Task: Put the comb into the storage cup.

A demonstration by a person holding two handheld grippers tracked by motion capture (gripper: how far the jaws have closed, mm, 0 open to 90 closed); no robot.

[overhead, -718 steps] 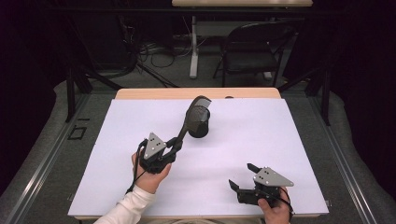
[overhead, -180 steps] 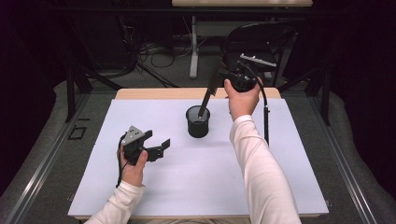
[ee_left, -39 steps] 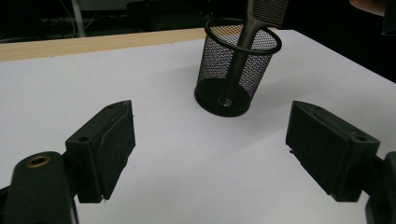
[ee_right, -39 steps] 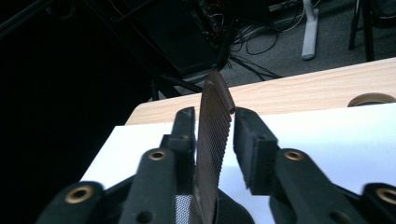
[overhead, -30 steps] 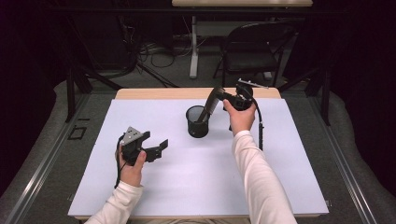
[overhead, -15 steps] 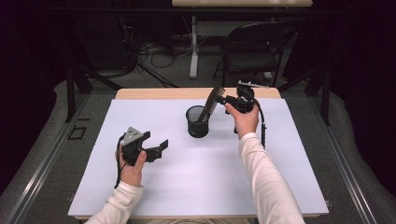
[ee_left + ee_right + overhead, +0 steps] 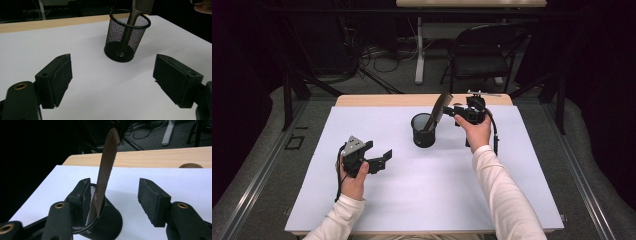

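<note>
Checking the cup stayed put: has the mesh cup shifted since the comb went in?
No. The mesh cup stands at the same spot relative to the table's wooden far edge.

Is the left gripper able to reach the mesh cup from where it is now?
Probably yes. The left gripper has open, empty jaws, and bare white table lies between it and the mesh cup. The comb leans toward the right gripper.

White sheet (image 7: 422, 190) covers the wooden counter (image 7: 377, 100). Behind the counter: black folding chair (image 7: 484, 55), floor cables (image 7: 372, 52).
</note>
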